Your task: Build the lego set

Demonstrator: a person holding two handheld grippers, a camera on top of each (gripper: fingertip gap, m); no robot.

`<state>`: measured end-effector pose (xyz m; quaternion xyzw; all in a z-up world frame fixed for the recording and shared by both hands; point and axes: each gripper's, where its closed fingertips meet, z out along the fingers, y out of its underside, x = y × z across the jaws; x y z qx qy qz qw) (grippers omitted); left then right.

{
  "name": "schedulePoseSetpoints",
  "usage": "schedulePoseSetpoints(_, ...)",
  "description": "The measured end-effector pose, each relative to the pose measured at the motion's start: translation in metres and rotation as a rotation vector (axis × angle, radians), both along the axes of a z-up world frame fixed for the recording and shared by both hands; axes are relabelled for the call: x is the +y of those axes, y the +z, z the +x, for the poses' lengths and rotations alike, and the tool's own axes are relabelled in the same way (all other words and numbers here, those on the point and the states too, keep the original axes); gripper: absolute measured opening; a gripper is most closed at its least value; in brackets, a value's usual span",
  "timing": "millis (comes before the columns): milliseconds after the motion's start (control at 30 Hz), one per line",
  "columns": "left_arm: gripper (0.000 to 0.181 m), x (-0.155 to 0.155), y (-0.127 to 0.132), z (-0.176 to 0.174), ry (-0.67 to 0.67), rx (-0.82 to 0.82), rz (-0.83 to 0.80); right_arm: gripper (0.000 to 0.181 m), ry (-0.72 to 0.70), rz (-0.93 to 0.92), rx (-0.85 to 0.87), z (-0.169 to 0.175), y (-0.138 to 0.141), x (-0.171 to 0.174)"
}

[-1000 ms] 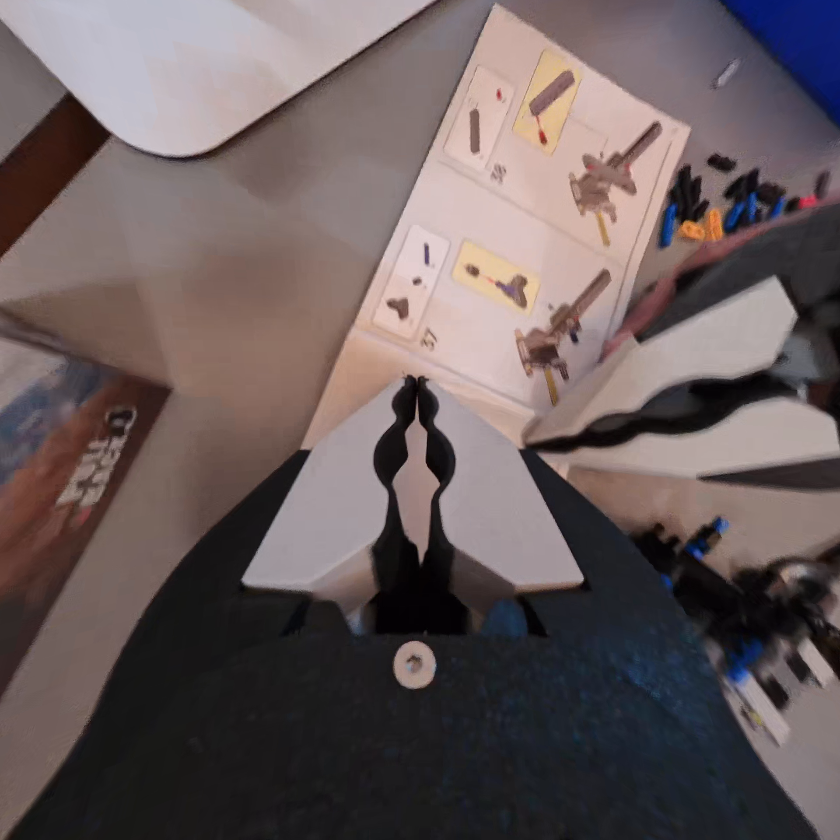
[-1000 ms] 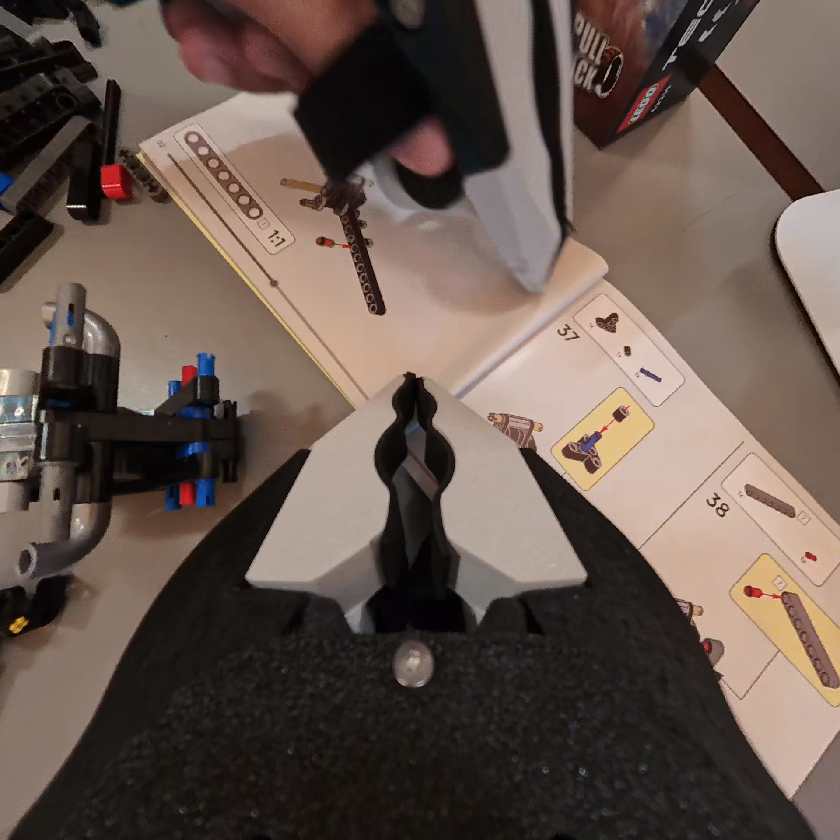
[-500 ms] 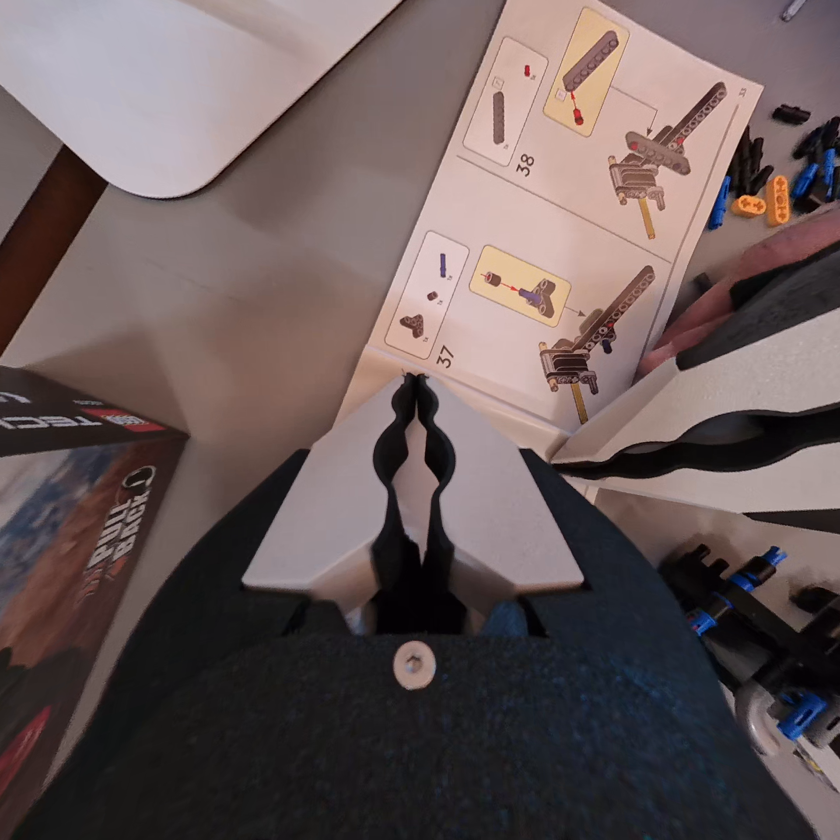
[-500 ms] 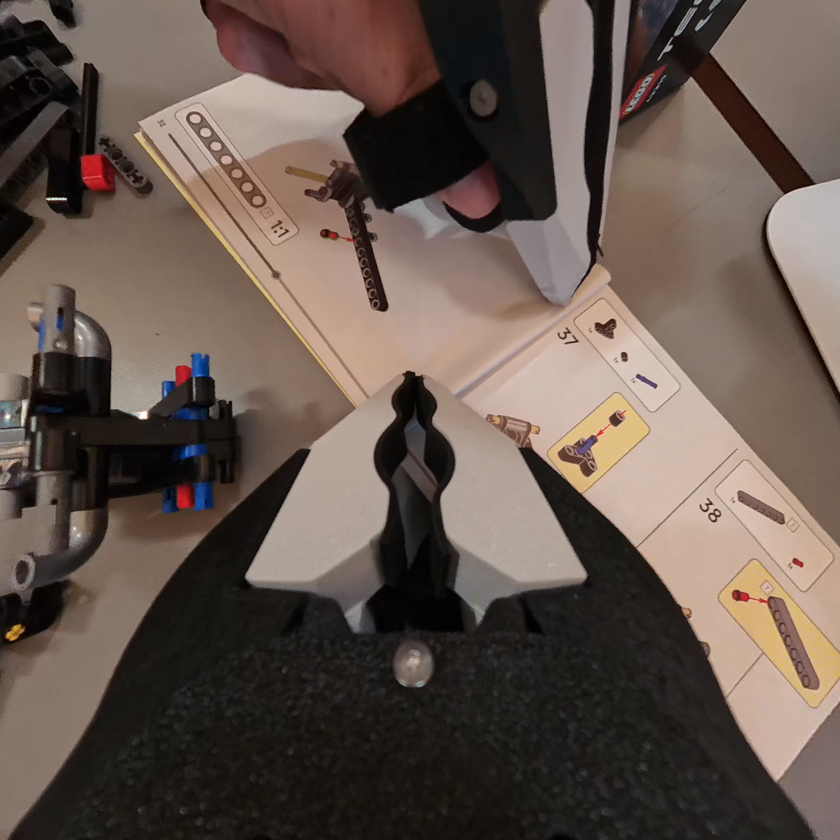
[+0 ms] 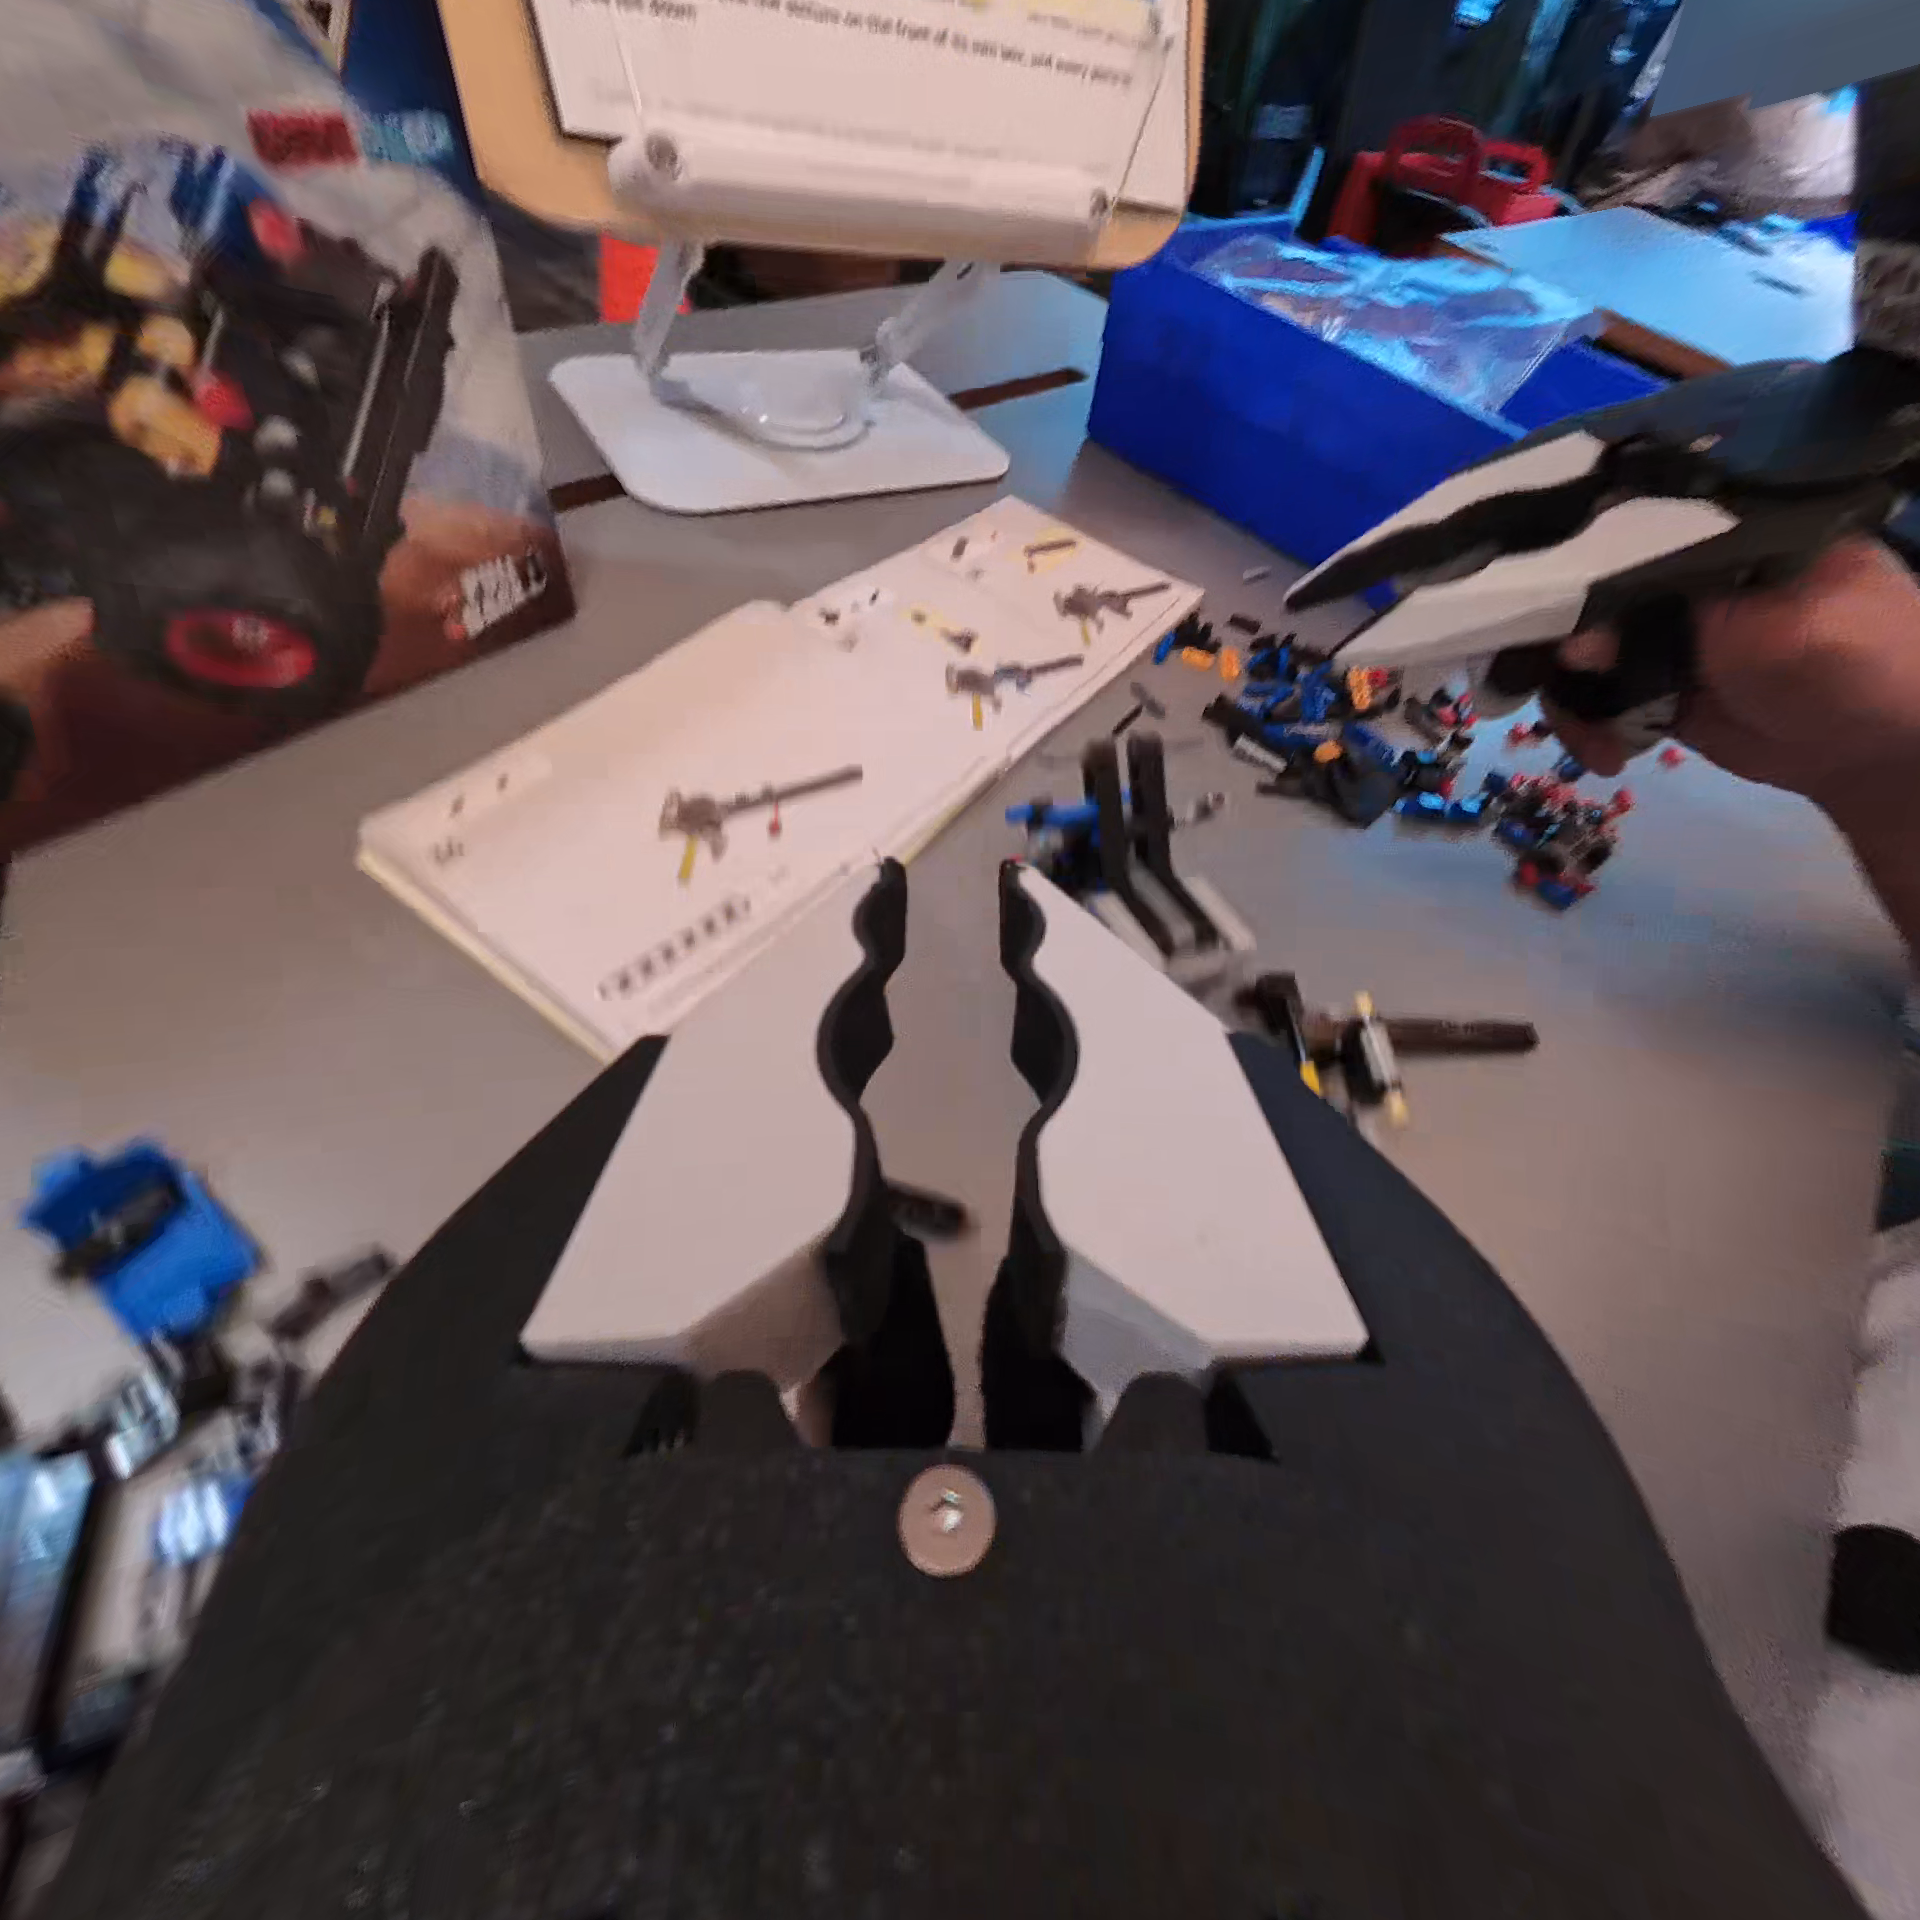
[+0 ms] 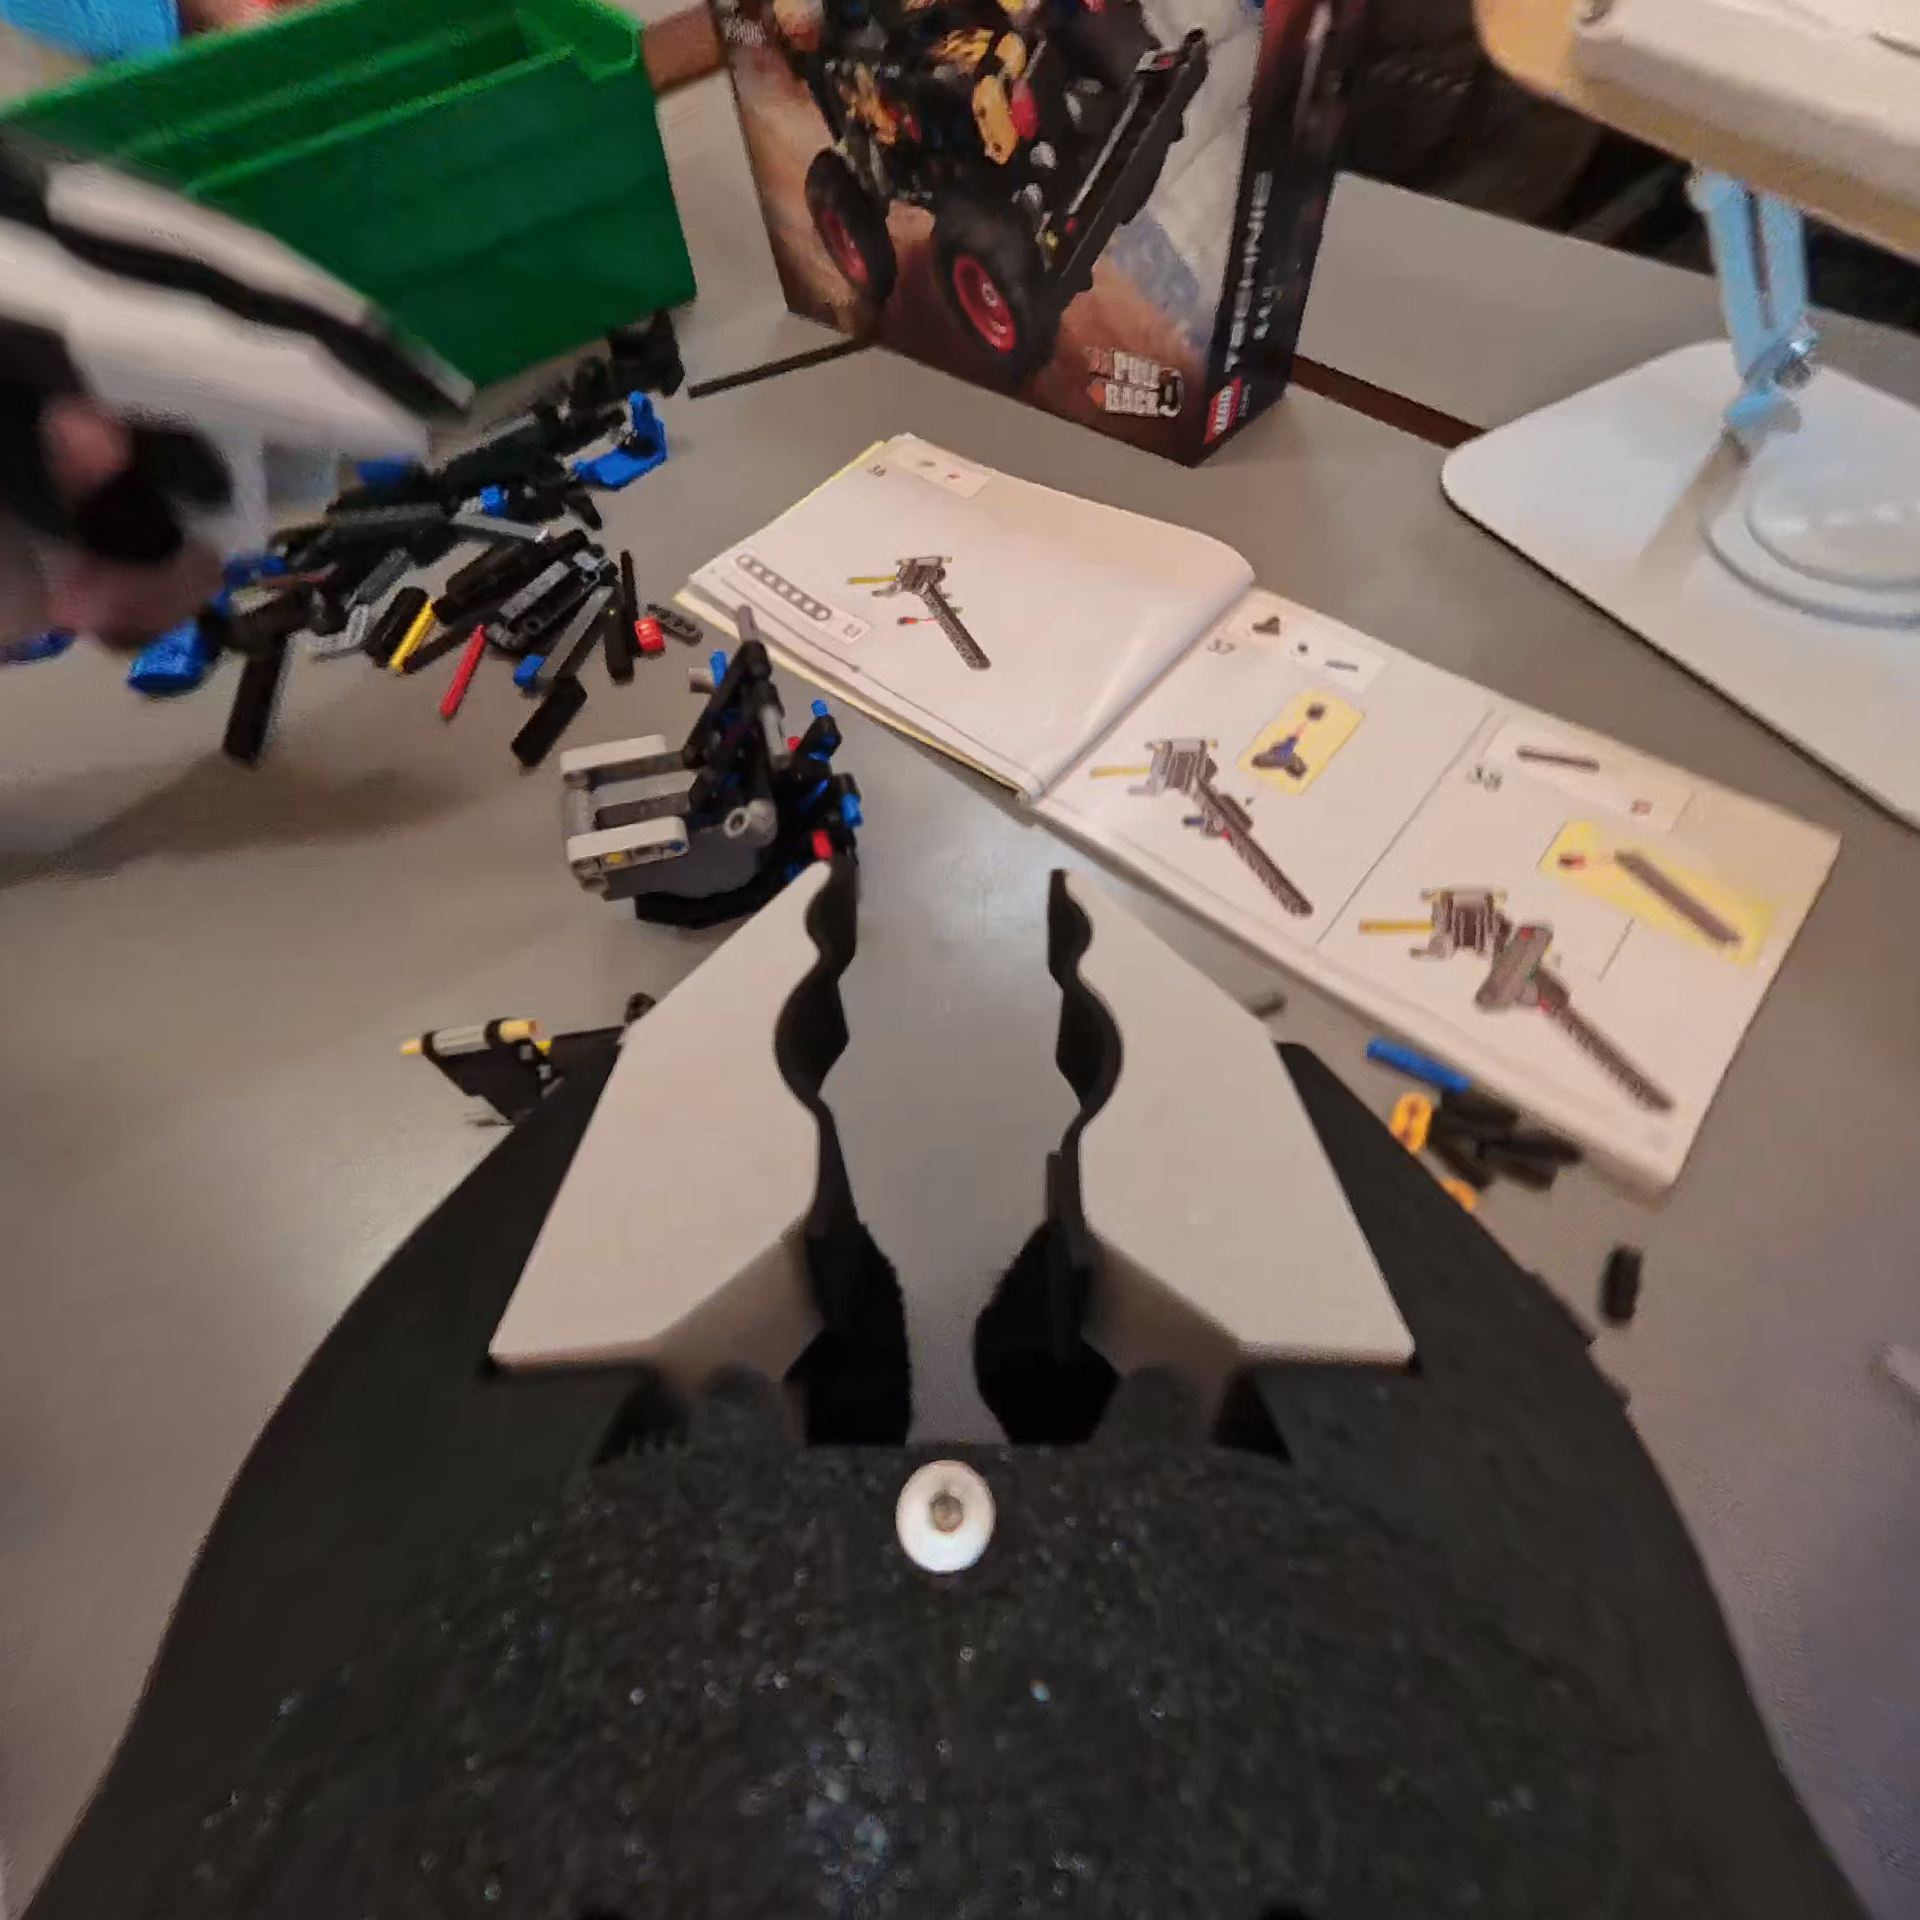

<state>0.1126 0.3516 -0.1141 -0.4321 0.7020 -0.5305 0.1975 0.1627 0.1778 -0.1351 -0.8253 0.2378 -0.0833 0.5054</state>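
Workshop, grey table (image 6: 312,1039), green bin (image 6: 436,177), blue bin (image 5: 1278,416)

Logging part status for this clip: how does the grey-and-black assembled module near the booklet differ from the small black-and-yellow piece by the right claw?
The grey-and-black assembled module is bulkier and stands tall, with blue and red pins; the small black-and-yellow piece lies flat and low. Both rest ungripped on the grey table.

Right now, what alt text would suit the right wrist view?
An open, empty two-finger tool points over a grey table at an open instruction booklet, a part-built model, loose pieces and the set's box.
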Motion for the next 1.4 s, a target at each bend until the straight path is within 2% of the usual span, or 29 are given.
schedulePoseSetpoints(33, 0.018, 0.0, -0.012, -0.014, 0.034, -0.024, 0.011, 0.04, -0.048, 0.027, -0.002, -0.003, -0.005, -0.004)
schedulePoseSetpoints(100, 0.019, -0.002, -0.027, -0.034, 0.102, -0.05, 0.003, 0.041, -0.103, 0.072, -0.016, -0.011, -0.013, -0.003)
schedulePoseSetpoints(167, 0.019, -0.009, -0.031, -0.044, 0.131, -0.078, -0.04, 0.039, -0.147, 0.102, -0.047, -0.014, -0.019, 0.001)
schedulePoseSetpoints(300, 0.018, -0.004, -0.022, -0.044, 0.204, -0.155, -0.037, 0.036, -0.15, 0.158, -0.044, -0.021, -0.019, 0.012)
schedulePoseSetpoints(400, 0.019, -0.003, -0.024, -0.042, 0.19, -0.118, -0.087, 0.03, -0.155, 0.207, -0.075, -0.021, -0.006, 0.01)
schedulePoseSetpoints(533, 0.018, -0.006, -0.028, -0.042, 0.152, -0.076, -0.128, 0.031, -0.163, 0.207, -0.052, -0.021, -0.012, 0.005)
schedulePoseSetpoints(633, 0.018, -0.007, -0.027, -0.043, 0.146, -0.085, -0.122, 0.032, -0.213, 0.219, -0.088, -0.015, -0.006, -0.008)
schedulePoseSetpoints(667, 0.019, -0.007, -0.026, -0.043, 0.153, -0.097, -0.109, 0.033, -0.246, 0.204, -0.111, -0.011, -0.003, -0.017)
schedulePoseSetpoints(733, 0.019, -0.011, -0.027, -0.044, 0.148, -0.117, -0.068, 0.048, -0.329, 0.114, -0.141, 0.003, -0.002, -0.043)
schedulePoseSetpoints(800, 0.019, -0.016, -0.03, -0.045, 0.131, -0.123, -0.022, 0.048, -0.397, -0.029, -0.121, 0.016, -0.012, -0.071)
schedulePoseSetpoints(867, 0.019, -0.02, -0.033, -0.045, 0.124, -0.119, 0.019, 0.044, -0.396, -0.135, -0.046, 0.024, -0.03, -0.083)
schedulePoseSetpoints(967, 0.019, -0.023, -0.036, -0.045, 0.111, -0.112, 0.045, 0.037, -0.306, -0.206, 0.053, 0.027, -0.053, -0.07)
schedulePoseSetpoints(1033, 0.019, -0.022, -0.036, -0.045, 0.111, -0.115, 0.039, 0.032, -0.266, -0.277, 0.049, 0.03, -0.064, -0.061)
schedulePoseSetpoints(1233, 0.019, -0.019, -0.033, -0.045, 0.125, -0.121, 0.014, 0.02, -0.232, -0.385, 0.033, 0.04, -0.077, -0.048)
schedulePoseSetpoints(1400, 0.019, -0.02, -0.035, -0.045, 0.12, -0.117, 0.024, 0.019, -0.218, -0.372, 0.095, 0.038, -0.084, -0.046)
